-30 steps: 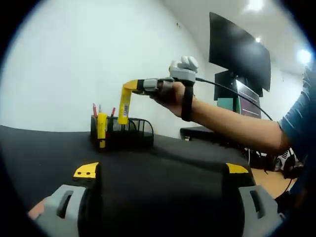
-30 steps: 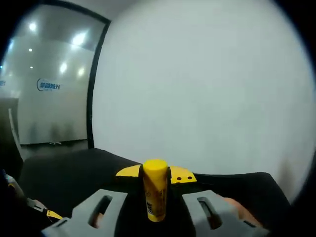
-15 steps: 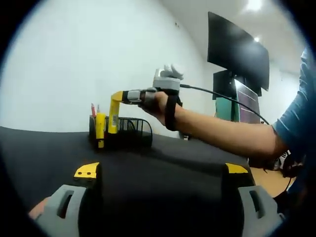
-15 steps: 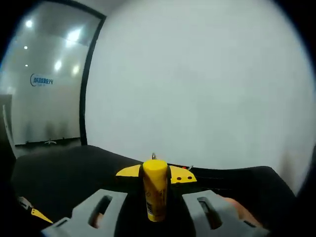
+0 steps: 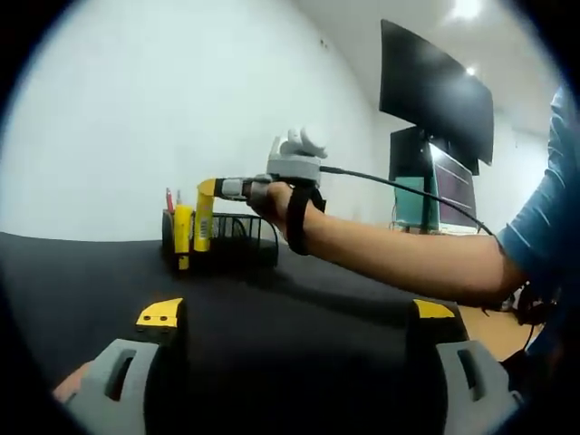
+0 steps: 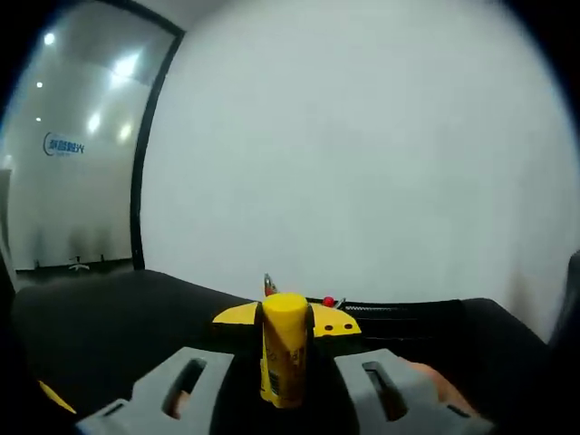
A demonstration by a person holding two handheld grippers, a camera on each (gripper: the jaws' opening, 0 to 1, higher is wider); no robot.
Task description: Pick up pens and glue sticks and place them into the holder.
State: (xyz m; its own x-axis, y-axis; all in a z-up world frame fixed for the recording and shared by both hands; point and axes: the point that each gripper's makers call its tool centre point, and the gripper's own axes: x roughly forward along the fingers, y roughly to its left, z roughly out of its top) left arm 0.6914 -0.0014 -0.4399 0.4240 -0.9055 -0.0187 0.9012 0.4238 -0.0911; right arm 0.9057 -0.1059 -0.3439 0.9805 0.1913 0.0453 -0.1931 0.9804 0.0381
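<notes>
Glue stick: your right gripper (image 6: 285,340) has a yellow glue stick (image 6: 284,349) pinched upright between its jaws; in the left gripper view the stick (image 5: 204,217) hangs at the black wire holder (image 5: 222,240).
Holder: it stands on the black table (image 5: 299,308), with another glue stick (image 5: 184,234) and red pen tips (image 5: 169,199) inside.
Left gripper: your left gripper (image 5: 290,362) is spread wide, gripping nothing.
Room: white wall (image 6: 362,145); dark monitor (image 5: 435,91).

glue sticks: 2 (image 5: 184,231) (image 5: 204,217) | holder: 1 (image 5: 240,245) | monitors: 2 (image 5: 437,91) (image 5: 433,177)
</notes>
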